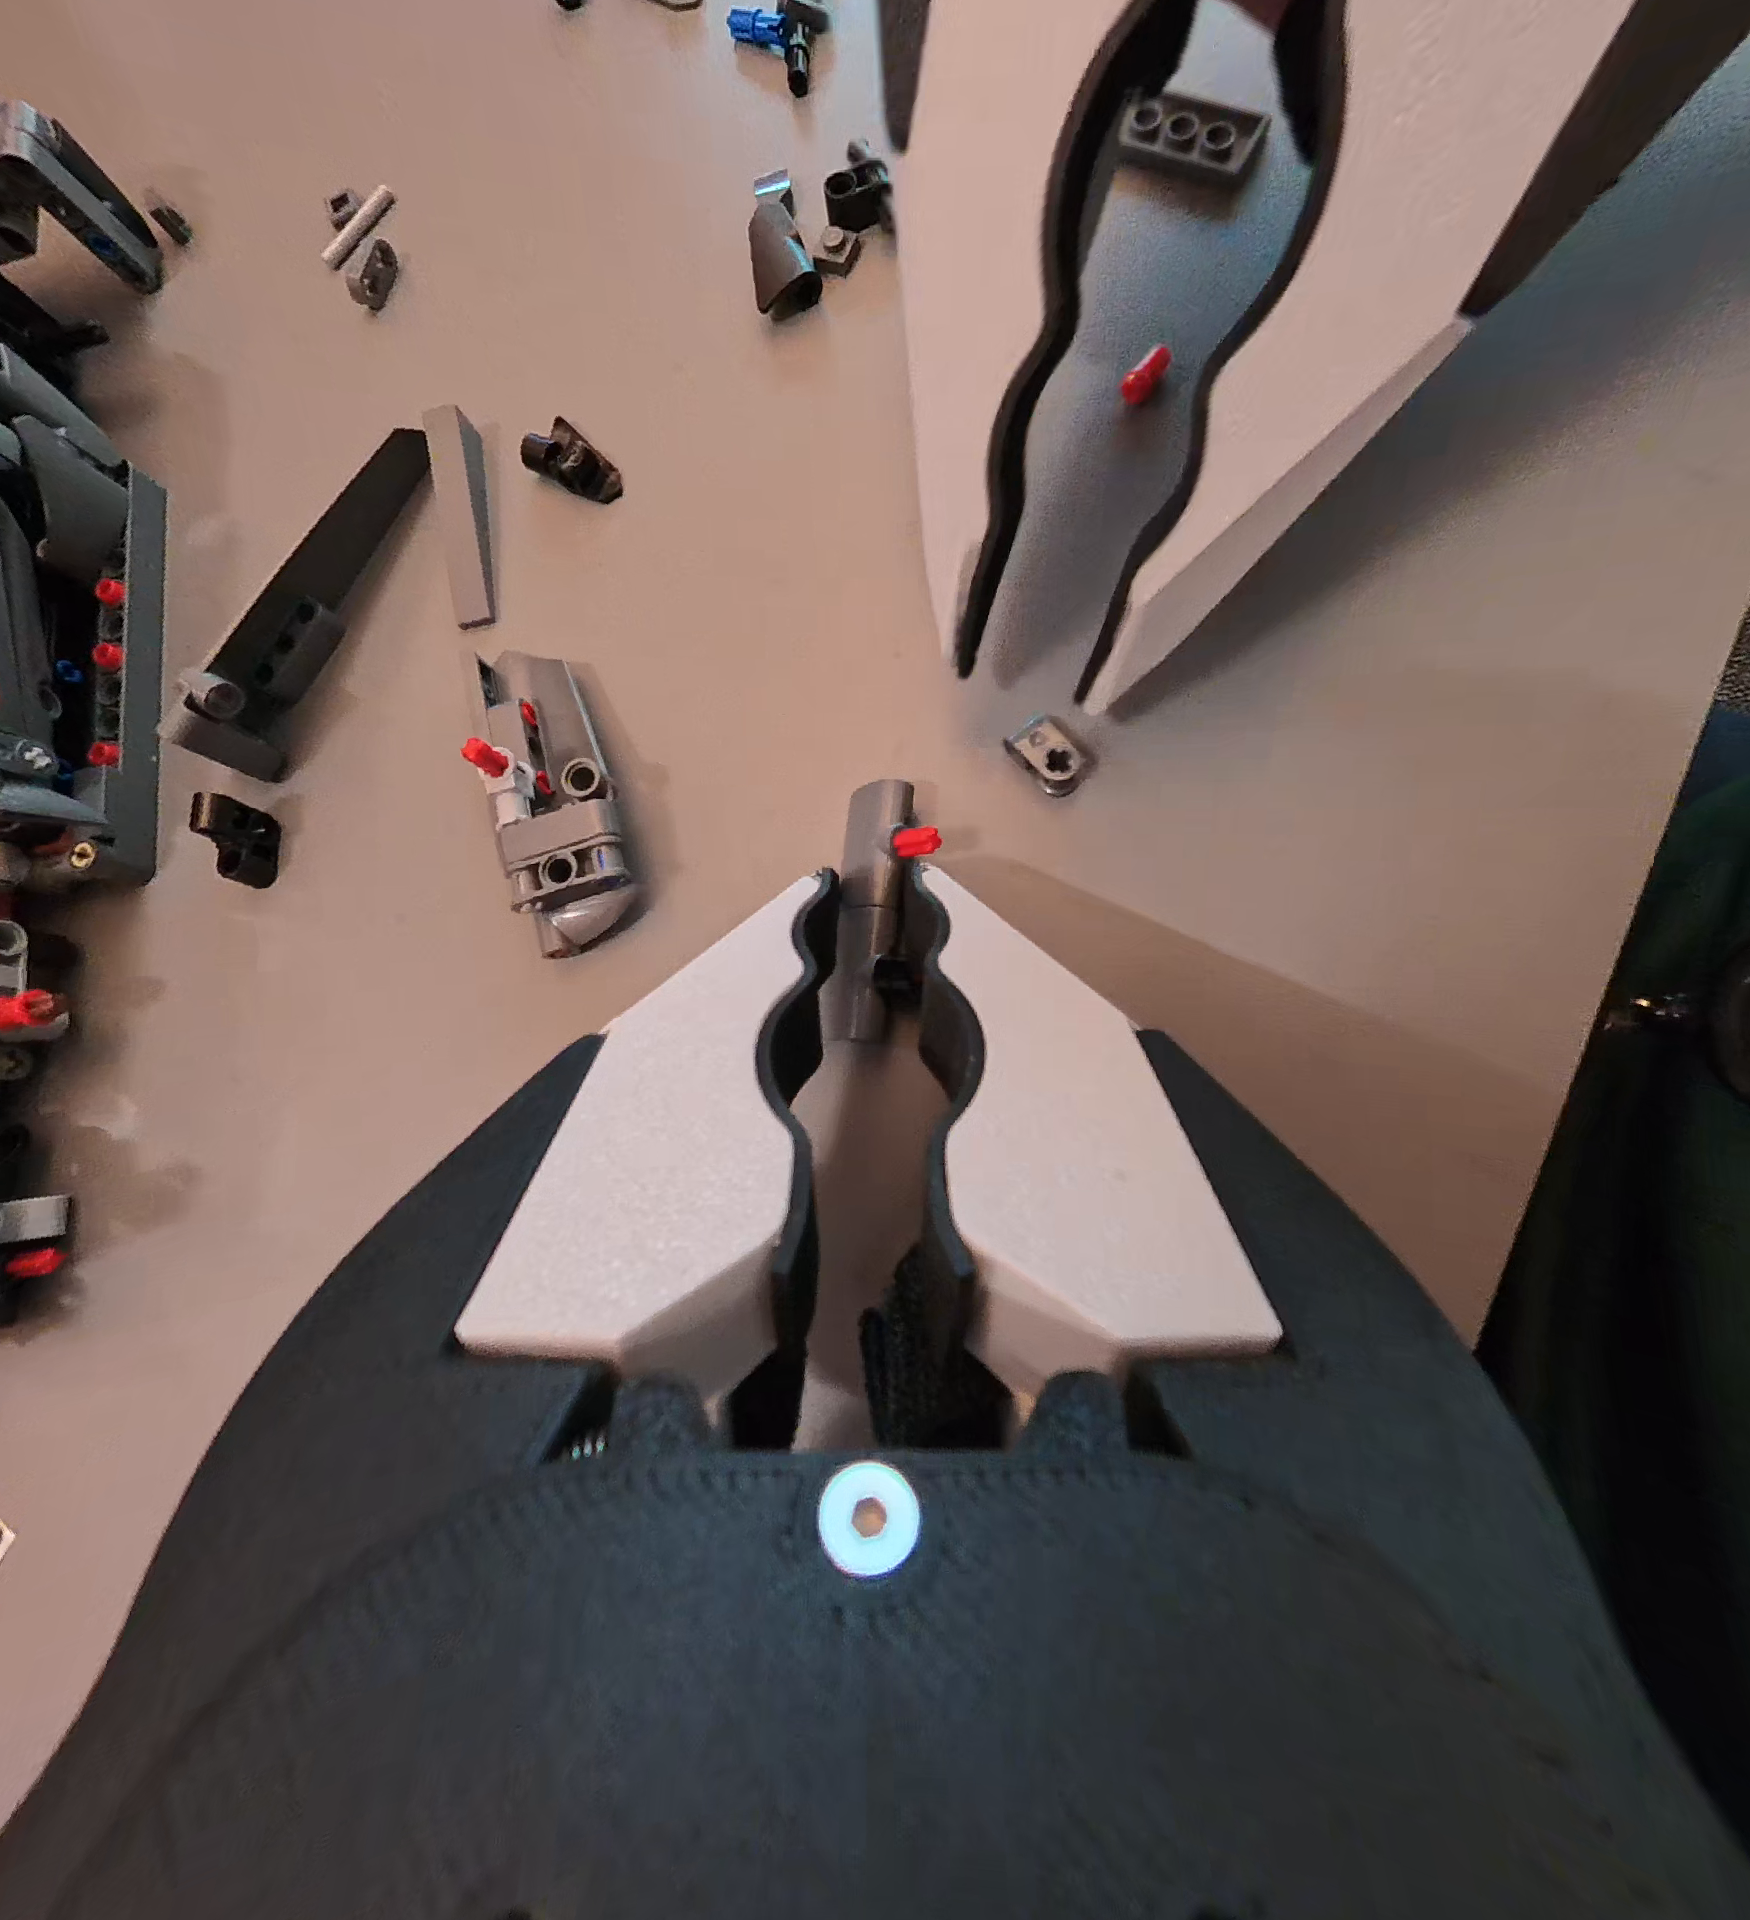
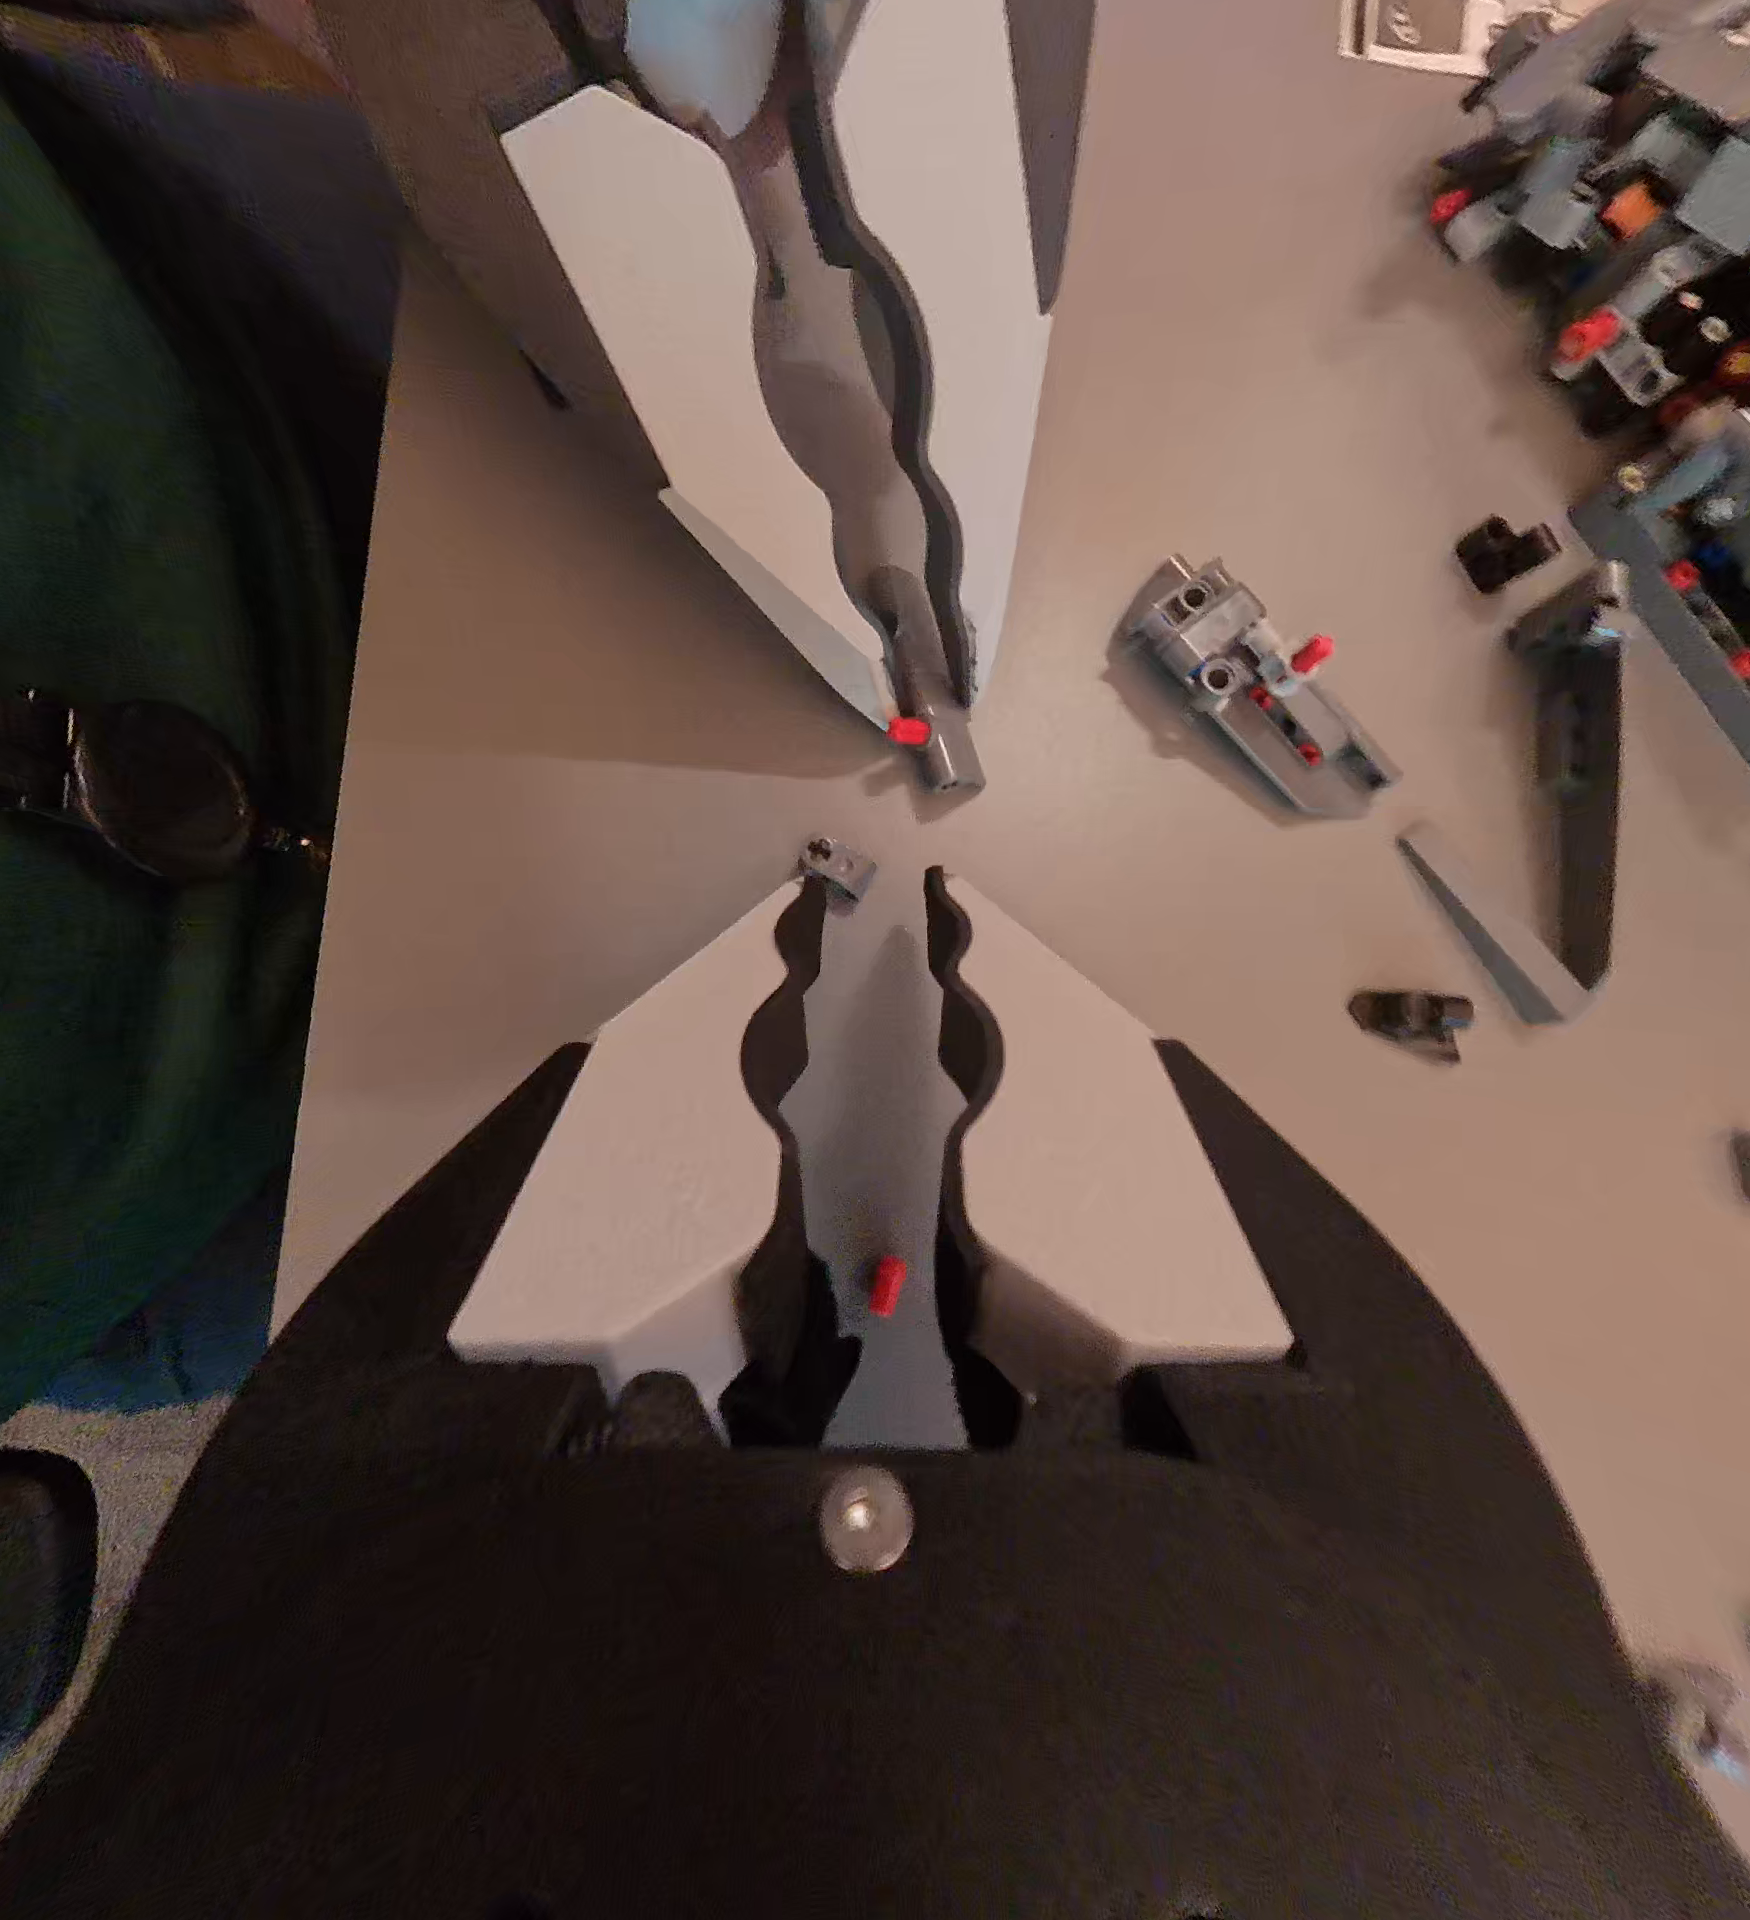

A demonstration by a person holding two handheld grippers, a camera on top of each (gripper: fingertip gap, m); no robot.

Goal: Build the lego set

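Lego connector [image 1: 876,914], dark grey with red pin [image 1: 916,840] at its side, sits clamped in your left gripper [image 1: 873,883] above bench [image 1: 746,623]. Your right gripper [image 2: 876,883]: fingers parted narrowly, nothing held, small grey piece [image 2: 838,864] at 11 o'clock of its tips. Loose red pin [image 2: 886,1285] lies between fingers. Part-built model [image 1: 19,623] at 9 o'clock in left wrist view.
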